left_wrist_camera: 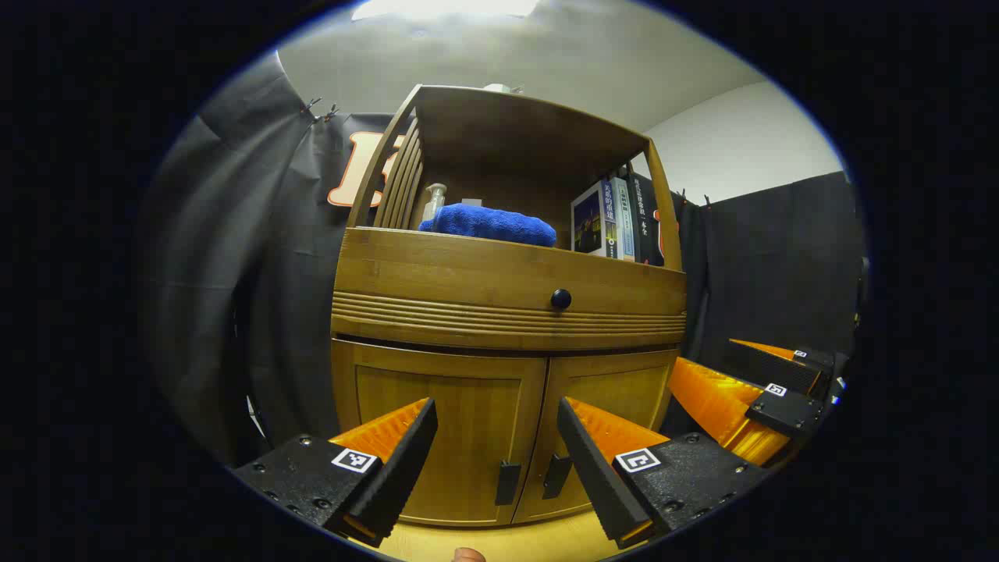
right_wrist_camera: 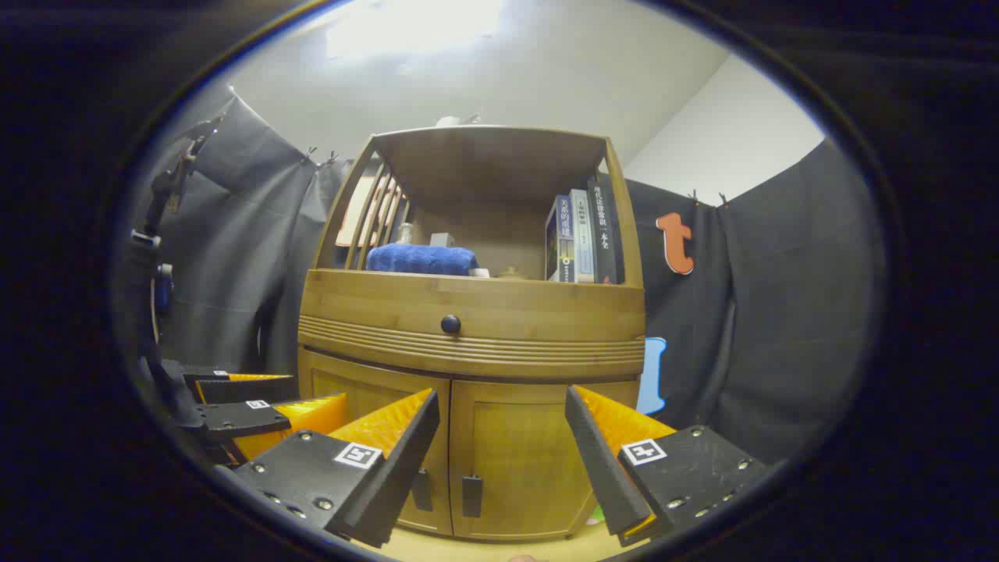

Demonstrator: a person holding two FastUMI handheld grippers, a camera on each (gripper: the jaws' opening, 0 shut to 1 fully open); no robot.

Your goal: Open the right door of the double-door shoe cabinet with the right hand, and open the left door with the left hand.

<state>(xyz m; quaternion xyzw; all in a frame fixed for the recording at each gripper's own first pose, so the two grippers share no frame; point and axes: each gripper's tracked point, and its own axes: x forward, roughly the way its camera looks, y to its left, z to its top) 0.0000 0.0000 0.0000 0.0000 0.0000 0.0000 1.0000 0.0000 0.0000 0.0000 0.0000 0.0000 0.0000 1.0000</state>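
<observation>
My left gripper: black-and-orange two-finger tool, its jaws spread wide with nothing between them, held in front of the cabinet's lower doors and apart from them.
My right gripper: the same black-and-orange build, jaws also wide and holding nothing, facing the right door; in the left gripper view it sits off to the right of the cabinet's lower right corner.
Left door: flat bamboo-coloured wooden panel, closed, with a small dark rectangular pull near its inner edge.
Right door: matching wooden panel, closed, its own dark rectangular pull just beside the centre seam, near the other pull.
Shoe cabinet: light brown wooden double-door unit standing on a pale wooden floor against the black cloth wall.
Drawer front: wide ribbed wooden band above the doors, with a round dark knob at about its middle.
Open shelf, left side: a folded blue towel lying flat, with a pale bottle upright behind it near the slatted left wall.
Open shelf, right side: a row of upright books standing against the right post.
</observation>
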